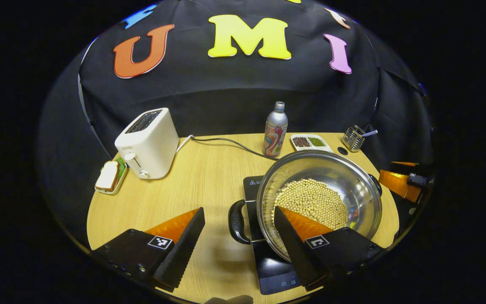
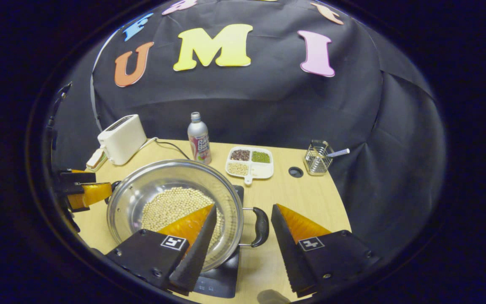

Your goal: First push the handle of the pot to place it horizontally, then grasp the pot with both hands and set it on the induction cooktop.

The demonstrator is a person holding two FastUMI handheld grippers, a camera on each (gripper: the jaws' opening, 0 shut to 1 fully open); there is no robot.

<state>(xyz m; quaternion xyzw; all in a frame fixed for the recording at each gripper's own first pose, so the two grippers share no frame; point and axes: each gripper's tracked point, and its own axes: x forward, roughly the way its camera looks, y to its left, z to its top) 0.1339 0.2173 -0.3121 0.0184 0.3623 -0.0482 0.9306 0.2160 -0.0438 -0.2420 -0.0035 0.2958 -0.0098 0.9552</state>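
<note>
Far left at nine o'clock on the table (image 1: 209, 169): sandwich (image 1: 108, 175) on a small dish, toaster (image 1: 148, 143) just beside it, cord trailing toward the middle. Next across, left gripper (image 1: 238, 230) wide open, holding nothing, fingers straddling the pot's left handle (image 1: 238, 221) without touching it. Then the pot (image 1: 344, 177) itself, steel, sitting on the cooktop (image 1: 268, 261) already by the look of it, black glass poking out at six o'clock and at nine under the rim. Beans (image 1: 310, 200) piled in the bottom, so likely heavy for its size and prone to shifting if tipped; steel wall rigid but slick and curved, poor place for flat pads. Black loop handles, lying level at nine and three, judged the only sound holds: one finger through each loop, one outside, both lifted together and kept flat. Behind the pot at twelve o'clock, bottle (image 1: 275, 131) upright, divided tray (image 1: 310, 142) of grains just right of it, wire holder (image 1: 352, 138) farther right. Over in the right gripper view, right gripper (image 2: 243, 230) equally wide open and empty, inner finger over the pot's rim, outer finger on the far side of the right handle (image 2: 261, 226), handle in the gap, no contact seen. Looks like release or pre-grasp; cannot tell which. Main risk judged: uneven lift sloshing beans toward one side.
</note>
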